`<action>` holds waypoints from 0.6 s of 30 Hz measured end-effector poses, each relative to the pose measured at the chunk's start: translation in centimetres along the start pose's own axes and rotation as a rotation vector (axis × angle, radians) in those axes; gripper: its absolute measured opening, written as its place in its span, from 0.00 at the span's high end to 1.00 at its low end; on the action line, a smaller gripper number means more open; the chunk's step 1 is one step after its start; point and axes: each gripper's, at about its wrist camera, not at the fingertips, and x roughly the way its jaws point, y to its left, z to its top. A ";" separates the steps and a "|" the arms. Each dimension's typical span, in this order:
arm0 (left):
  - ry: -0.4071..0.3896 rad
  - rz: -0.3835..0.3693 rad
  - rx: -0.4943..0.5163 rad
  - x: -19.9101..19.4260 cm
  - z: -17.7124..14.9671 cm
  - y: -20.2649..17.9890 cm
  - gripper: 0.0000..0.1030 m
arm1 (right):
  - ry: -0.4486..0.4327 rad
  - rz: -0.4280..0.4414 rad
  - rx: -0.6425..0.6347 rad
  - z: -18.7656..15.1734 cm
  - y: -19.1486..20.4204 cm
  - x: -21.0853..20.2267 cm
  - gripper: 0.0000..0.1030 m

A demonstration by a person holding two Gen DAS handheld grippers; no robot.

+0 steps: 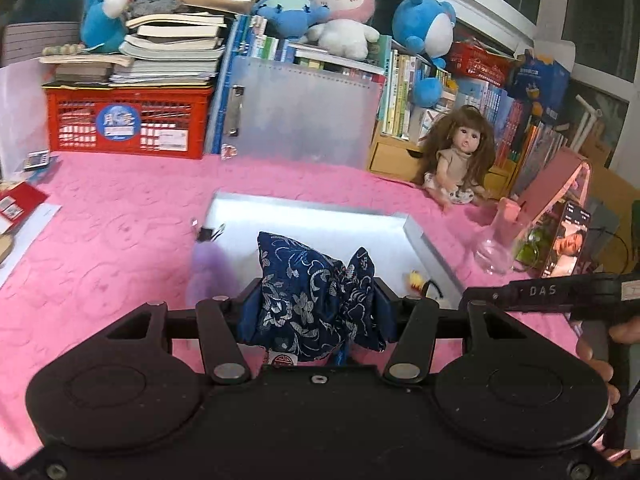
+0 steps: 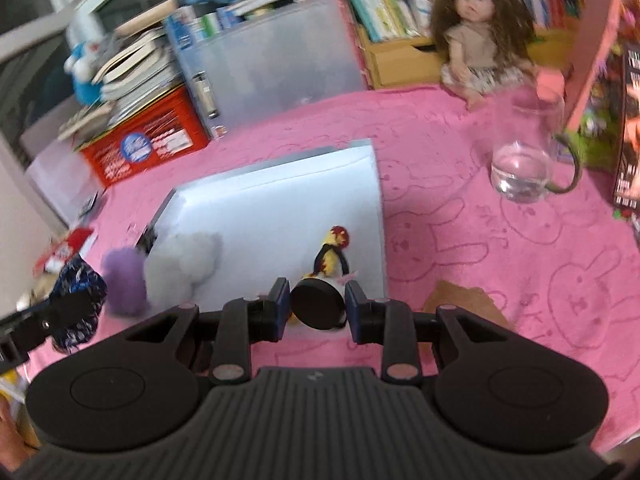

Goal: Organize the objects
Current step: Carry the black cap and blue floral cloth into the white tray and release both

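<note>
My left gripper [image 1: 316, 304] is shut on a dark blue brocade pouch [image 1: 316, 296] with silver flowers, held above the near edge of a white tray [image 1: 320, 224]. The pouch also shows in the right wrist view [image 2: 78, 296] at the left. My right gripper [image 2: 318, 306] is shut on a round black disc [image 2: 318, 306] at the tray's [image 2: 280, 200] near edge. In the tray lie a white fluffy pompom [image 2: 184, 264] and a small yellow and black penguin toy [image 2: 332, 256]. A purple pompom [image 2: 124, 280] lies at the tray's left edge.
A pink blanket [image 1: 120, 220] covers the surface. A doll [image 1: 460, 156] sits at the back right beside a glass jug [image 2: 520, 156] and a pink box [image 1: 556, 184]. A red crate [image 1: 128, 120], stacked books, a clear bin [image 1: 300, 112] and plush toys line the back.
</note>
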 end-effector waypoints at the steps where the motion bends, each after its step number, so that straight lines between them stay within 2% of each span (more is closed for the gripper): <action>1: 0.006 -0.007 0.002 0.6 0.3 -0.1 0.48 | 0.008 -0.003 0.018 0.2 -0.4 0.4 0.67; 7: 0.043 0.013 0.027 4.7 0.8 -0.9 0.48 | 0.053 -0.016 0.111 0.8 -2.1 2.5 0.67; 16: 0.139 0.045 0.017 10.1 -0.4 -0.4 0.48 | 0.096 -0.020 0.102 1.7 -1.6 5.0 0.67; 18: 0.133 0.062 0.024 11.1 -0.1 -0.3 0.48 | 0.090 -0.004 0.130 2.3 -1.9 5.2 0.66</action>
